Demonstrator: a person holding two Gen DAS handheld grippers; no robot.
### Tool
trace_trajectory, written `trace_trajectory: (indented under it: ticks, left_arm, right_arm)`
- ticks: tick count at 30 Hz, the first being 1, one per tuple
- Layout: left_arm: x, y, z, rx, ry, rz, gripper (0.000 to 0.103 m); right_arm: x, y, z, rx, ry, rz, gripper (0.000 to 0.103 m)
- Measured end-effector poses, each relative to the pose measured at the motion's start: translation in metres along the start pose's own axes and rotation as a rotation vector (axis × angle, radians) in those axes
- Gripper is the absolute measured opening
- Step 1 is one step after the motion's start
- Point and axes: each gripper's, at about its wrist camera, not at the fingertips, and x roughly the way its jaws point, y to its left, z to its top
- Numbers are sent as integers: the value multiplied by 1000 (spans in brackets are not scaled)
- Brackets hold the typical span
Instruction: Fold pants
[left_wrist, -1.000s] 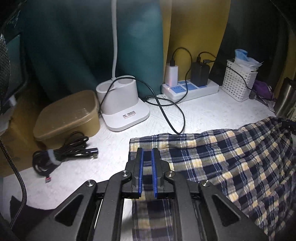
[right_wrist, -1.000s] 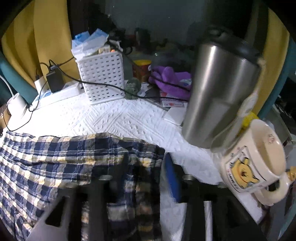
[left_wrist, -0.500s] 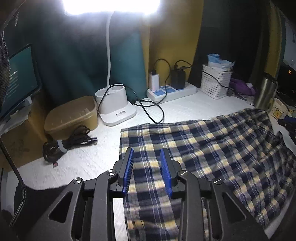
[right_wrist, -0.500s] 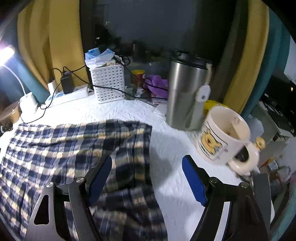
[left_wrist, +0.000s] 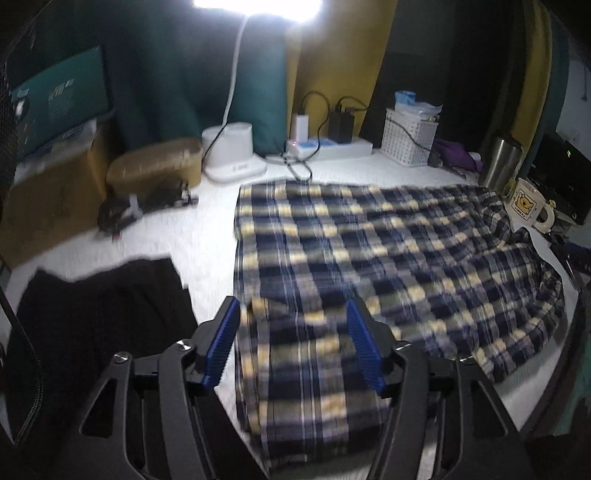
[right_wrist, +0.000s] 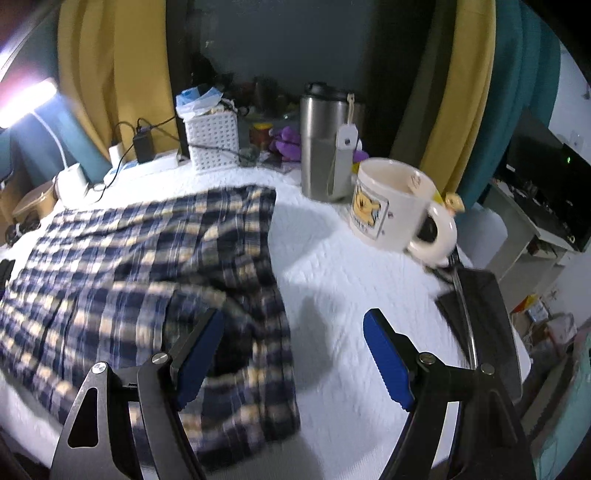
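Clutter behind — mug (right_wrist: 384, 206), steel tumbler (right_wrist: 325, 144), white basket (right_wrist: 212, 144).

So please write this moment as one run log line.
left hand-held gripper: opening, over plaid pants | right hand-held gripper: open, empty

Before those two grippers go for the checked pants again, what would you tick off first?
1. Left gripper free of cloth: ok; its jaws are opening above the plaid pants, pads not pressing on the fabric.
2. Right gripper free: ok; jaws wide, nothing pinched.
3. Pants lying flat: not ok; the end near the mug is rumpled.
4. Mug and steel tumbler clear of the pants: ok from the right wrist view, but both stand close to the cloth's edge.
5. Black cloth apart from the pants: ok; white tabletop shows between them.
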Motion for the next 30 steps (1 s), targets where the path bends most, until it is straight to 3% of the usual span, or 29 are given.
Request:
trace_trajectory:
  ticks: [7,15,17,21,22,23,25,26,30]
  left_arm:
    - [-3,6,-37,-34,58,4,64]
    - [3,7,-56,-37,92,-35,64]
    - [7,6,-59,-36,105,-32,64]
    - [6,2,-64,-8,84,-20,63]
    - [5,1,-64,0,80,-23,49]
    - [3,0,-64,12,80,-25,30]
    - [-1,-1,-65,23,82,-19,14]
    - [-5,-1,-65,28,75,-20,10]
    - [-26,-3,-60,34,23,-24,9]
  right_arm:
    - [0,-4,-36,2,57,46,77]
    - [10,-2,-60,62,81,132,48]
    - [8,0,-60,68,76,136,32]
    - [-2,8,-55,24,56,104,29]
    - [-4,9,-54,17,49,96,28]
    - [-9,10,-52,9,39,87,28]
    - [-19,13,-48,-5,14,67,28]
    - [-23,14,-46,-12,3,59,28]
    - [-43,19,-39,-36,-39,34,28]
